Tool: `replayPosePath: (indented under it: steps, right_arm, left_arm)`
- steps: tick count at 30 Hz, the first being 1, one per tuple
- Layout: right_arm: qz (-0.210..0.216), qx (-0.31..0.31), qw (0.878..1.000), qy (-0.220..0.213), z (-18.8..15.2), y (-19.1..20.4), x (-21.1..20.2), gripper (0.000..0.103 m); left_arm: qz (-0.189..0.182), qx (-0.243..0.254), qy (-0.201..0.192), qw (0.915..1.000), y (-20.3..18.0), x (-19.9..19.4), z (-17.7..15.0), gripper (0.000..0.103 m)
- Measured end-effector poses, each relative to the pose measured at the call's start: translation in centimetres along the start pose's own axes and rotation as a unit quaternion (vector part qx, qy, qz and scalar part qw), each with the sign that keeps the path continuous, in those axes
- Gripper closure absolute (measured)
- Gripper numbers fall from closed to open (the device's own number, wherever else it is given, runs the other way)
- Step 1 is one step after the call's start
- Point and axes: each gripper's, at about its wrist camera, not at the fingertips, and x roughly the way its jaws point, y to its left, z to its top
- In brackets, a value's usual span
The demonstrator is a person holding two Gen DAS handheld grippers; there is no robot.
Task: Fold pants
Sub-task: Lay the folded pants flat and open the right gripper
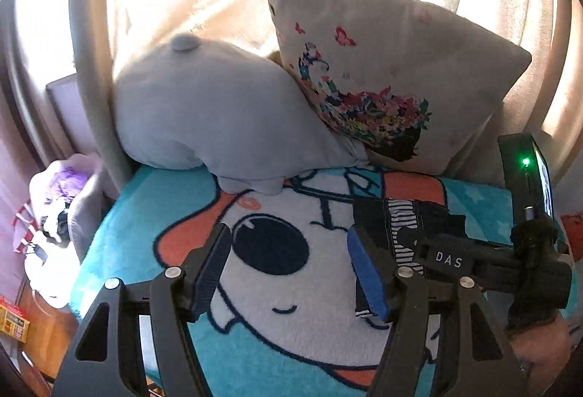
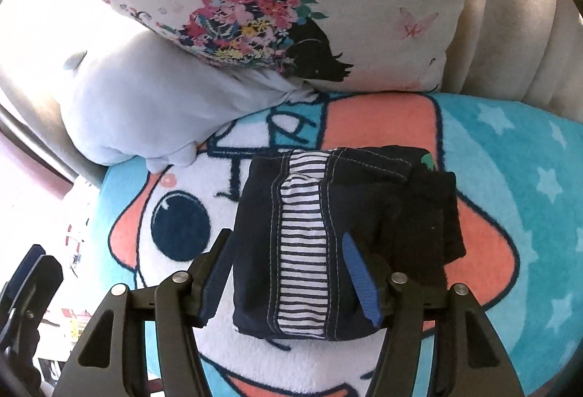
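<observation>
The dark navy pants (image 2: 328, 236) with a white striped side panel lie folded into a compact bundle on the cartoon blanket (image 2: 510, 200). My right gripper (image 2: 288, 273) is open, its blue-padded fingers standing on either side of the bundle's near end, not closed on it. In the left wrist view the pants (image 1: 404, 218) show at the right, partly hidden behind the right gripper's body. My left gripper (image 1: 289, 269) is open and empty above the blanket (image 1: 145, 200), left of the pants.
A pale blue plush cushion (image 1: 204, 113) and a cream pillow with a flower print (image 1: 382, 69) lean at the back of the seat. Bright curtains hang behind. A pile of clothes and bags (image 1: 54, 215) sits off the seat's left edge.
</observation>
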Motion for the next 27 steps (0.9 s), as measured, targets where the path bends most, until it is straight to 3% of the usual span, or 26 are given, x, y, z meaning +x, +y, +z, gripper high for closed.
replayPosePath:
  steps: [9, 12, 22, 27]
  right_arm:
    - [0.014, -0.019, 1.000, 0.010, -0.9, -1.7, -1.1, 0.035]
    - [0.020, -0.024, 0.999, 0.022, -1.5, -2.3, -1.3, 0.035]
    - [0.013, -0.038, 0.999, 0.013, -2.2, -4.2, -3.3, 0.034]
    - [0.013, -0.037, 0.999, 0.018, -2.1, -4.5, -3.5, 0.034]
  left_arm:
    - [0.037, -0.010, -0.021, 0.9990, -2.8, -2.5, -1.3, 0.029]
    - [0.045, -0.012, -0.020, 0.9987, -3.7, -2.9, -1.9, 0.022]
    - [0.044, -0.034, -0.009, 0.9984, -5.1, -3.6, -3.1, 0.021]
    - [0.044, -0.058, -0.035, 0.9968, -4.9, -4.9, -3.0, 0.021]
